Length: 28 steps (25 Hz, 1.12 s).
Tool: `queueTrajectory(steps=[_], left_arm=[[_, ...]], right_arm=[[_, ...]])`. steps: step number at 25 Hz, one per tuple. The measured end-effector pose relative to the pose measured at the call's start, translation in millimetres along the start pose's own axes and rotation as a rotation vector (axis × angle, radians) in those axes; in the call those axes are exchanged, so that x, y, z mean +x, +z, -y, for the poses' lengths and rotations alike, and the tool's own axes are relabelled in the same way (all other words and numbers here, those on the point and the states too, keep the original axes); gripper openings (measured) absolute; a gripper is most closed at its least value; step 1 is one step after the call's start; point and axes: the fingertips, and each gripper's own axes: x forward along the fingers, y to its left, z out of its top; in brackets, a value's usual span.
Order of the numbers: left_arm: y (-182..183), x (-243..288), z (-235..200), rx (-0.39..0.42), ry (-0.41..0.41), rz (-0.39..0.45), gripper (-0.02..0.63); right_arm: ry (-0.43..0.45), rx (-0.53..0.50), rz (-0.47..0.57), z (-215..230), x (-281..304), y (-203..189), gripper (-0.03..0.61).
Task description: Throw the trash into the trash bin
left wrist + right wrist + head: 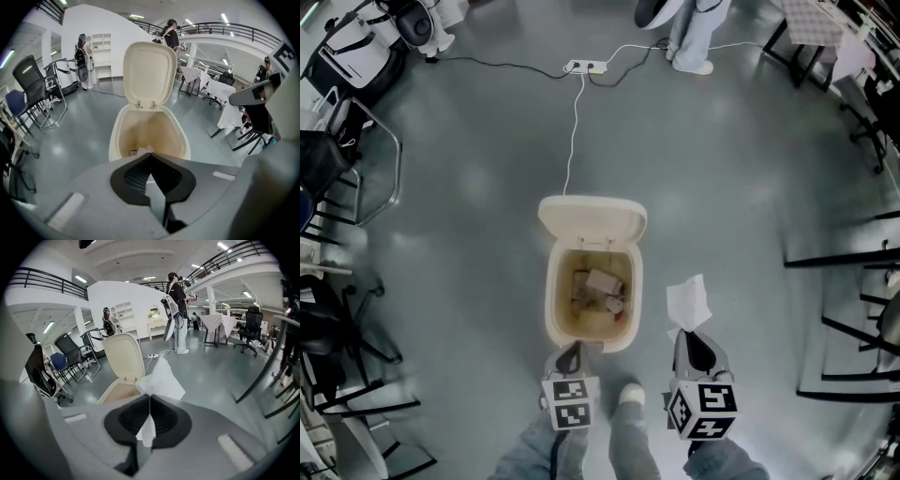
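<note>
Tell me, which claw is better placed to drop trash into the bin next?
The right claw: it is shut on the white tissue, just right of the open trash bin. The left claw is shut with nothing in it.

The bin stands mid-floor, lid tipped back behind it, with trash inside. The left gripper is just before the bin. The right gripper is further right, holding a tissue beside the bin.

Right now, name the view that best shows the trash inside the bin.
Head view: it looks straight down into the open trash bin onto the trash. Left gripper view catches only a scrap's edge; right gripper view shows just lid and rim.
</note>
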Motion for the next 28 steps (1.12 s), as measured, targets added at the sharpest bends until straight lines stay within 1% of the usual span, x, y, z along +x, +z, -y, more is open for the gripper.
queueTrajectory(steps=[7,11,14,19,22,25,28], left_arm=[[37,-25,-23,-0.040,0.034,0.069,0.009],[57,-44,-40,-0.069,0.048,0.107,0.009],[63,-56,-61,-0.098,0.072,0.128,0.008],[58,-72,-104,-0.144,0.134,0.145,0.009],[48,-82,-131,-0.174,0.167,0.141,0.008],[35,-89,-158,-0.217,0.192,0.137,0.009],[26,-92,-180,-0.251,0.216,0.136,0.008]], right_arm=[[0.015,-0.012,0.010,-19,-11,16,0.011],[0.047,-0.032,0.014,-45,-14,29,0.011],[0.082,-0.058,0.011,-72,-12,34,0.012],[0.142,-0.086,-0.006,-112,2,33,0.012],[0.169,-0.070,-0.040,-135,16,26,0.012],[0.178,-0.063,-0.076,-152,31,17,0.012],[0.204,-0.045,-0.088,-165,45,12,0.012]])
